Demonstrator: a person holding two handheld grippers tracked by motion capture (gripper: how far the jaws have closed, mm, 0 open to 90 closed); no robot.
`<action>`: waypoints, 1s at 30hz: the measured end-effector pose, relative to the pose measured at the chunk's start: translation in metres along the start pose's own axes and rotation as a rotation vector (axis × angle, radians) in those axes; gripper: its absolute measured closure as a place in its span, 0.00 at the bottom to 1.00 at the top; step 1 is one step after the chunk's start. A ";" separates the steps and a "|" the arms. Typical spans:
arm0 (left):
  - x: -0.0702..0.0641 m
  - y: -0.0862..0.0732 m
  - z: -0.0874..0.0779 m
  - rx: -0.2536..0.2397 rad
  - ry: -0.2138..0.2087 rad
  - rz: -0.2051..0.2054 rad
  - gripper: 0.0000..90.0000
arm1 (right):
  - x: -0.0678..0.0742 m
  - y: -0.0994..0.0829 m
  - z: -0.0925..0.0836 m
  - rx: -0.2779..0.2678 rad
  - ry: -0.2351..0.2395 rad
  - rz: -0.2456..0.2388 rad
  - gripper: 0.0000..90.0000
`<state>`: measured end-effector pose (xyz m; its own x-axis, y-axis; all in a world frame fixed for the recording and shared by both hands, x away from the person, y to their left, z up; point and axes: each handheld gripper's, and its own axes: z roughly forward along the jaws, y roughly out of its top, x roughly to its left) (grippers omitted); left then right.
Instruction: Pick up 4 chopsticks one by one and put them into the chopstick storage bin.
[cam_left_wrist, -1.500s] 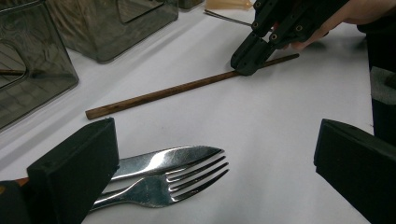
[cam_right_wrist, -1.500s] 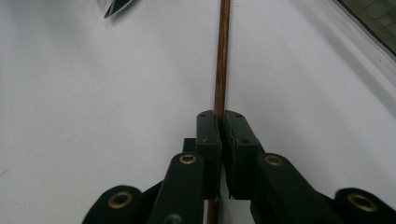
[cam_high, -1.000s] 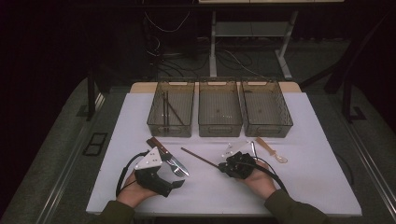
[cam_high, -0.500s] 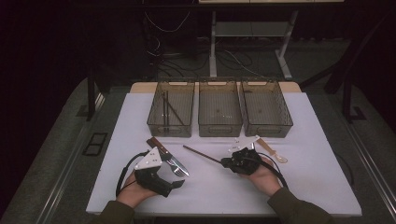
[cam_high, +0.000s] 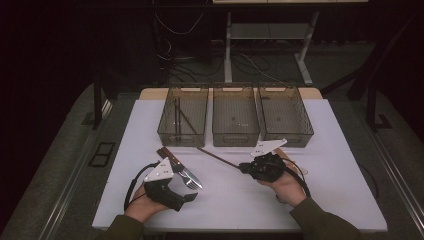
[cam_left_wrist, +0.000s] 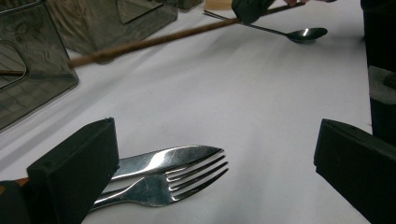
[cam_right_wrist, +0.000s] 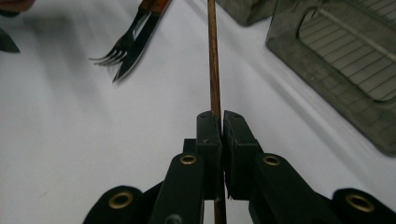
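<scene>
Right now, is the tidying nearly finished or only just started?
Only just started. The left bin already holds some thin sticks. The right gripper is shut on a chopstick. The fork, knife and spoon lie on the table, between the left gripper's open jaws.

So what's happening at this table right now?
A person is sorting cutlery with two handheld grippers. The right gripper is shut on a chopstick, lifted near the three bins. The left gripper rests open by a knife and fork. A spoon lies on the table.
</scene>
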<state>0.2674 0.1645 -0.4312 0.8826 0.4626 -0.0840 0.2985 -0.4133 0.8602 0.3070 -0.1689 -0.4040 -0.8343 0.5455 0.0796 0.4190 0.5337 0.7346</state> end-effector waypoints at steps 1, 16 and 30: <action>0.000 0.000 0.000 0.002 0.000 0.001 0.00 | -0.001 0.001 -0.001 -0.006 0.000 0.003 0.95; 0.001 0.000 0.000 -0.002 -0.004 -0.007 0.00 | -0.018 0.027 -0.016 -0.096 -0.016 0.042 0.95; -0.001 0.000 0.001 -0.009 -0.012 -0.010 0.00 | -0.040 0.069 -0.014 -0.119 -0.077 0.100 0.95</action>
<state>0.2671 0.1630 -0.4316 0.8838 0.4572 -0.0988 0.3042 -0.4014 0.8639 0.3644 -0.1631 -0.3472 -0.7590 0.6421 0.1075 0.4490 0.3967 0.8007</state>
